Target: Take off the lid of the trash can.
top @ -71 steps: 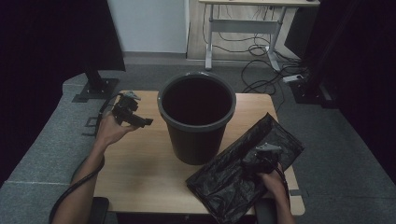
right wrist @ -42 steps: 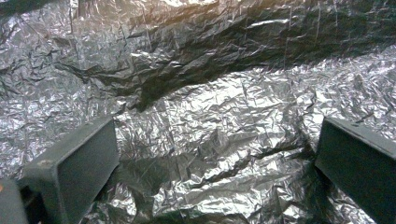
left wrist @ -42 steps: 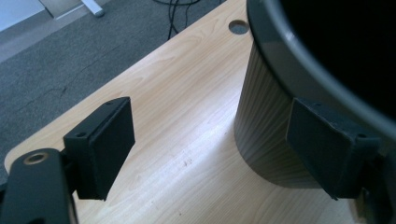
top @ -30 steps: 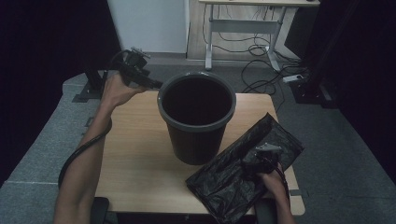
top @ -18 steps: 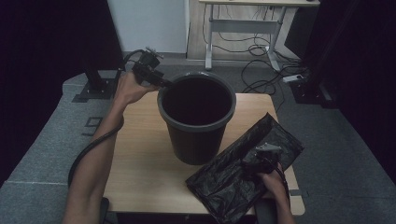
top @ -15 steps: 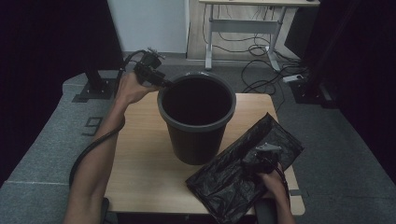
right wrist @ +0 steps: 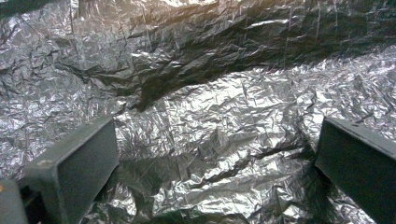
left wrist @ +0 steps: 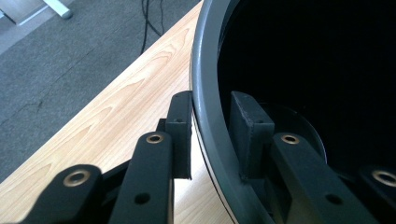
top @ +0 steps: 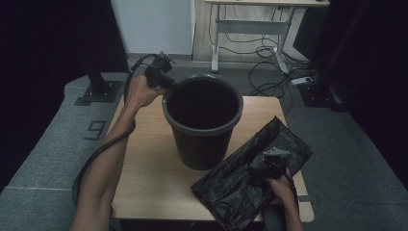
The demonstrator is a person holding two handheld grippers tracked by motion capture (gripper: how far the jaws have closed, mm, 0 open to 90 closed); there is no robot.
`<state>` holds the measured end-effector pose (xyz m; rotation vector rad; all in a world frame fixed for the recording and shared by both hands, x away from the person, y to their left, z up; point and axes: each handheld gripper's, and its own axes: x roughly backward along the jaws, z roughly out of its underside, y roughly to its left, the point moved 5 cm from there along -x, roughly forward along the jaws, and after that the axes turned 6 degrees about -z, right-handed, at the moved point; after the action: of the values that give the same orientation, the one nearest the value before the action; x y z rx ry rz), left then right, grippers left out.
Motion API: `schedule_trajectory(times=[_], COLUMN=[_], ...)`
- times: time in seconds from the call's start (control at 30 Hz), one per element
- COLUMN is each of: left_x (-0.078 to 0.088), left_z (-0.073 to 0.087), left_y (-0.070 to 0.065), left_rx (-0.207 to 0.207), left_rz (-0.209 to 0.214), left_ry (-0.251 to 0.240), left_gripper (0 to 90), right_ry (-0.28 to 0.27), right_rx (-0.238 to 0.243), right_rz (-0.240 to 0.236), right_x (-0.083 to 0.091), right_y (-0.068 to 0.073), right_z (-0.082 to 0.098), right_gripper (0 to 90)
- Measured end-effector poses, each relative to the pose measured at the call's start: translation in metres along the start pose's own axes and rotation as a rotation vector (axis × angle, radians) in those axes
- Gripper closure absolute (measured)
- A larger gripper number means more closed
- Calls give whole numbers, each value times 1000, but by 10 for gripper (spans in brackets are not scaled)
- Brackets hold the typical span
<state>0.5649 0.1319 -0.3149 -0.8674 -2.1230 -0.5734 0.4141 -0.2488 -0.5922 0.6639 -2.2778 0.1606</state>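
A black plastic bin [top: 202, 144] stands upright in the middle of the wooden table [top: 144, 168]. My left gripper [top: 169, 86] sits at the bin's far-left rim [left wrist: 205, 116]. One jaw is outside the wall and the other inside, and they have just been closing, with the pads now against the rim. A crumpled black bin bag [top: 231, 187] lies flat at the table's near right corner. My right gripper [top: 262, 166] rests over the bag [right wrist: 210, 116]. In the right gripper view its jaws [right wrist: 219, 135] stand wide apart with only bag surface between them.
Grey carpet surrounds the table. Behind it stand a desk frame [top: 250, 33] and loose cables [top: 269, 72] on the floor. A black stand base [top: 98, 89] sits at the far left. The table's near-left part is bare wood.
My left hand has swung from the table's left side up to the bin's far-left rim and lowered its jaws over it. The right hand and the bag have stayed put.
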Motion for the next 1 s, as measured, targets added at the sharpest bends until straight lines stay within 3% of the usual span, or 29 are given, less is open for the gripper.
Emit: schedule_trajectory(times=[0.13,0.2,0.27,0.67,0.8,1.0], left_x=[1,6,9,23,26,31], left_z=[-2,-5,-6,-17,-19,-22], left_y=[0,2,2,0,0,-1], left_rx=[6,46,57,111,136,168], left_rz=[-8,9,16,8,18,70], left_ry=[9,-17,-26,-6,8,-11], left_gripper=[708,718,720,752,761,776], right_ry=[0,0,0,0,0,0], right_rx=[0,0,0,0,0,1], right_rz=[0,0,0,0,0,0], right_x=[0,0,0,0,0,0], right_y=[0,0,0,0,0,0], right_z=[0,0,0,0,0,0], right_gripper=[0,0,0,0,0,0])
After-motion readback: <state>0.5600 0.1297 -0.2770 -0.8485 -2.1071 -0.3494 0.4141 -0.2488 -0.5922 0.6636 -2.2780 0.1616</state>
